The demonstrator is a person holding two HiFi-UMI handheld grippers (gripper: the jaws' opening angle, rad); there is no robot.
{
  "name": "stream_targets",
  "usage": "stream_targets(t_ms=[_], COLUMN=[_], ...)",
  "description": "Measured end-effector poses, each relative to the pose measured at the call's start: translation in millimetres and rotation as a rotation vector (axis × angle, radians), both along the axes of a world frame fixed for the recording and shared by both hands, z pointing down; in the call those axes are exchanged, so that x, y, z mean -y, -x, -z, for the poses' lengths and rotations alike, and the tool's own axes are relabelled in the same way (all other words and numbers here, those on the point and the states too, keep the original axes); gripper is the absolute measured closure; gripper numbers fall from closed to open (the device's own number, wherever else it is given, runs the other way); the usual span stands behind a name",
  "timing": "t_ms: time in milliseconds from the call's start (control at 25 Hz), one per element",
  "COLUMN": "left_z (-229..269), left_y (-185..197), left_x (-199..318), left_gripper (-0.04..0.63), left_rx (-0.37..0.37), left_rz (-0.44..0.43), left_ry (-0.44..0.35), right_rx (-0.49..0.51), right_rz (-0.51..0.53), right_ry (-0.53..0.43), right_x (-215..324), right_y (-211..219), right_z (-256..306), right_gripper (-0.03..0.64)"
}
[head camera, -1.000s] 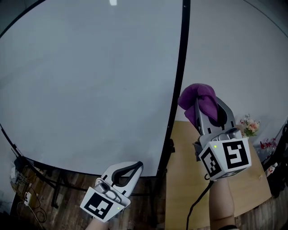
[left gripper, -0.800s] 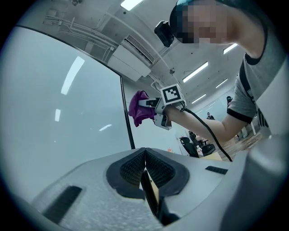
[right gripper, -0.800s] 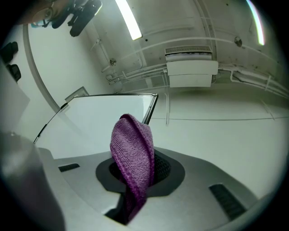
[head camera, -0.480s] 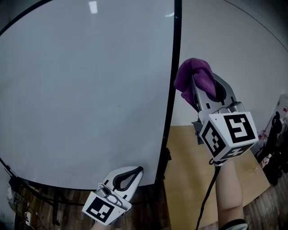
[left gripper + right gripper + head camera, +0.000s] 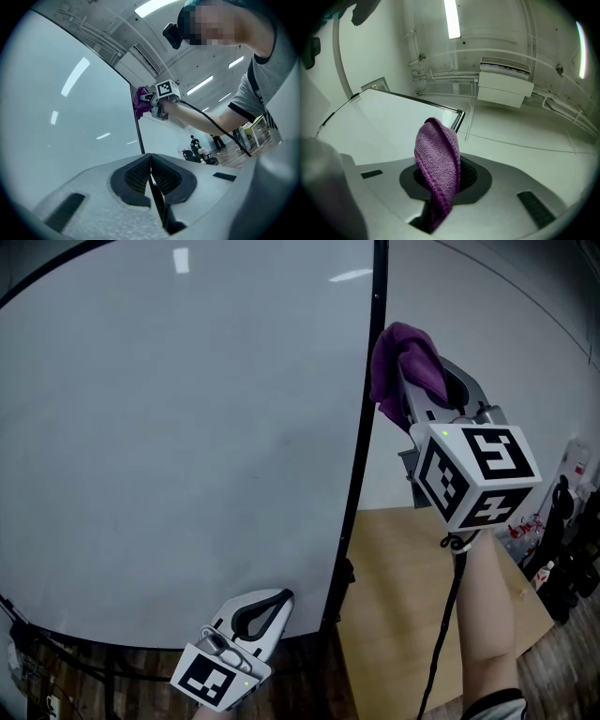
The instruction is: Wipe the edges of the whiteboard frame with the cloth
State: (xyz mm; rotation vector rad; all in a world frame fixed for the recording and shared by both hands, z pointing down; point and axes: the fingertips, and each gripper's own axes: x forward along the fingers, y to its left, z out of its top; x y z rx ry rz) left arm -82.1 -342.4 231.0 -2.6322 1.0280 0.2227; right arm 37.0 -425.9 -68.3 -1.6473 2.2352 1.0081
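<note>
two roles: right gripper (image 5: 427, 371) pinches the cloth (image 5: 403, 357) beside the right edge of the frame (image 5: 362, 446) for wiping, while left gripper (image 5: 269, 604) hangs near and low, jaws pressed together, empty.

carrier: dark wood-plank floor (image 5: 305, 685), visible along the bottom of the head view. black stand bars (image 5: 84, 664) under the whiteboard (image 5: 187, 427) stand on it at lower left. a light tan flat surface (image 5: 403, 615) lies to the right; table or panel cannot be determined. dark items (image 5: 562, 568) at its far right are too small to identify.
</note>
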Motion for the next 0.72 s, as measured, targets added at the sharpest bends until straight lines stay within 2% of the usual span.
stream_targets(t_ms=[280,720], left_z=[0.6,-2.7], left_y=[11.1,15.5], left_x=[6.4,12.2], left_gripper=[0.578,0.578], left_rx=[0.000,-0.004], left_rz=[0.011,0.021], left_ry=[0.005,0.001], right_rx=[-0.031,-0.025], right_rz=[-0.051,-0.042], right_ry=[0.018,0.043], right_x=[22.0,23.1], right_y=[10.3,10.7], right_z=[0.2,-19.3], right_gripper=[0.568,0.574])
